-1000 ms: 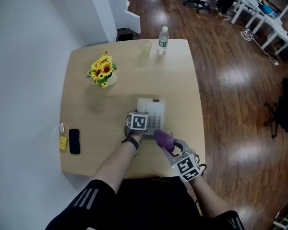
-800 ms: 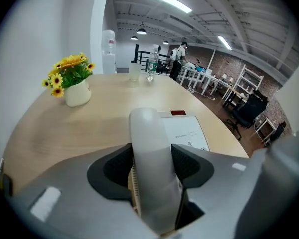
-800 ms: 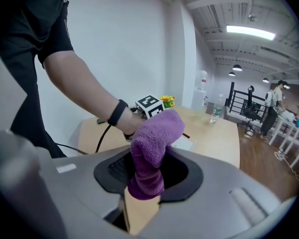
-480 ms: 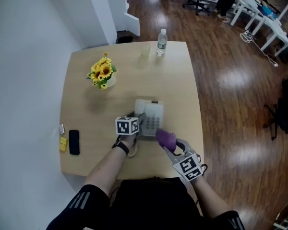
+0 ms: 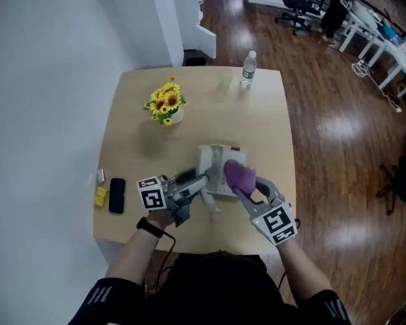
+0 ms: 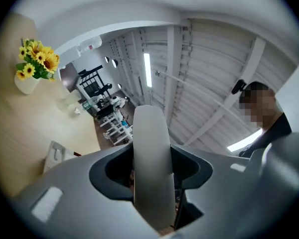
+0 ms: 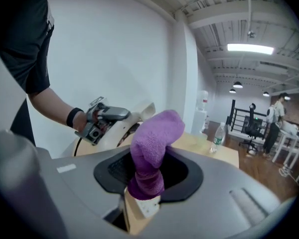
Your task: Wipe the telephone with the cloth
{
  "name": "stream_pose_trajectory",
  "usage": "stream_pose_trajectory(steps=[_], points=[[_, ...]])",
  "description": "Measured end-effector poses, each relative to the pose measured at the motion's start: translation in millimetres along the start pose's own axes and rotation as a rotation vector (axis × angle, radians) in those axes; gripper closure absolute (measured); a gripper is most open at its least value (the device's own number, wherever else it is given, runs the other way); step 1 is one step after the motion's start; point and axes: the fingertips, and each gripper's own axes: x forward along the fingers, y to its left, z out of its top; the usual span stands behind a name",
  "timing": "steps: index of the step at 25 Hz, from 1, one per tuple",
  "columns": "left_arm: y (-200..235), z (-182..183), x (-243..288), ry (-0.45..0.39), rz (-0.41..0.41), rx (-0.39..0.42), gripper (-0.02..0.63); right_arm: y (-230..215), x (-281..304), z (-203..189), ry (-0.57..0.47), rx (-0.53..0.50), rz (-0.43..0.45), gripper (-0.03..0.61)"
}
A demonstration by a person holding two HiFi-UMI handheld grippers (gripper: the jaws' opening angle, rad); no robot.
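Note:
The white telephone base (image 5: 216, 162) lies on the round-cornered wooden table (image 5: 132, 147), near its front. My left gripper (image 5: 193, 185) is shut on the white handset (image 5: 208, 200) and holds it off the base, to the base's left front; that handset (image 6: 150, 158) fills the gap between the jaws in the left gripper view, with the base (image 6: 55, 156) low at the left. My right gripper (image 5: 243, 187) is shut on a purple cloth (image 5: 239, 175), which hangs over the base's right side. The right gripper view shows the cloth (image 7: 154, 143) bunched upward and the handset (image 7: 139, 114) beyond it.
A pot of yellow flowers (image 5: 166, 105) stands at the back left. A water bottle (image 5: 248, 68) and a clear cup (image 5: 223, 81) are at the far edge. A black mobile phone (image 5: 117, 195) and a small yellow item (image 5: 101, 196) lie at the left edge.
My left gripper has drawn back to the left and nearer, lifting the handset off the base. The right gripper has carried the cloth forward over the telephone.

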Motion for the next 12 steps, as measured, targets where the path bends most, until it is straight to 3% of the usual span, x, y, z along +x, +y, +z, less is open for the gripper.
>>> stream_pose_trajectory(steps=[6,12], points=[[-58.3,8.7,-29.9,-0.035,-0.151,-0.014,0.397,23.7,27.5,87.2,-0.068,-0.317,0.049,0.446],[-74.1,9.2,-45.8,-0.024,-0.15,0.028,0.399,73.2,45.8,114.1,-0.015,-0.585,0.133,0.446]])
